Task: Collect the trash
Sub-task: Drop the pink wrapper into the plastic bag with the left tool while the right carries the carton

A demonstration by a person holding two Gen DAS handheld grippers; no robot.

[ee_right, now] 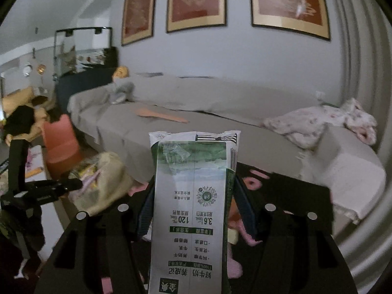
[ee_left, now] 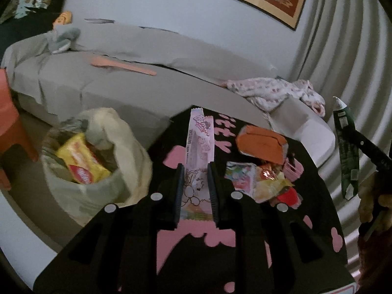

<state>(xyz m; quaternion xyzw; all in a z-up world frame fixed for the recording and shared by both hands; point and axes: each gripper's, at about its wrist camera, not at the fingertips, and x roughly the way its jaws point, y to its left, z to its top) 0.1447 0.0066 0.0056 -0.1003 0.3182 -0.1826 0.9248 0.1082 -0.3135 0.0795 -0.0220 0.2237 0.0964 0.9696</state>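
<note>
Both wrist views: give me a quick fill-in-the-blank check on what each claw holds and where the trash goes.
1. The left claw grips a long ____ wrapper.
2. The right claw holds a green and white ____ carton.
3. A yellow packet lies inside the ____ beside the table.

Missing: pink; milk; bag

Dim, flat indoor light w/ soft shadows, slight blur near the sofa, heavy fisheye bending + dark corners.

Grey-covered sofa below 3 framed pictures on a pale wall.
</note>
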